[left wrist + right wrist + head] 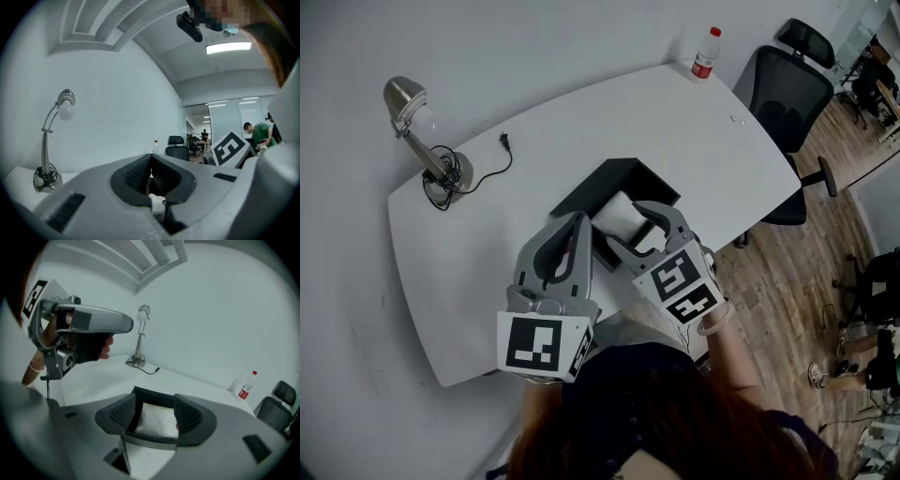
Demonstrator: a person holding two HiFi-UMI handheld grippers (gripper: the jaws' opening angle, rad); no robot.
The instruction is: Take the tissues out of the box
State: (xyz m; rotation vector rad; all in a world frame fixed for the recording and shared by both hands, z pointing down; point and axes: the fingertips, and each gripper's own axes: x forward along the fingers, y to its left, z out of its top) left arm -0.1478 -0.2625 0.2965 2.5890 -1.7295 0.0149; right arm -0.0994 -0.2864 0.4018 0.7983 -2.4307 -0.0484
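Note:
A black box (623,178) stands open on the white table (469,272), with white tissues (617,214) inside it. My right gripper (623,227) hangs over the box's near side with its jaws open. In the right gripper view the tissues (157,420) lie in the box (150,394) between and beyond the spread pads of the right gripper (155,405), which do not press on them. My left gripper (575,223) is raised to the left of the box; its jaws meet at the tips, with nothing between them in the left gripper view (150,158).
A silver desk lamp (422,141) with its cord and plug (502,141) stands at the table's far left. A red-labelled bottle (705,53) is at the far right corner. A black office chair (787,94) sits beyond the table's right edge.

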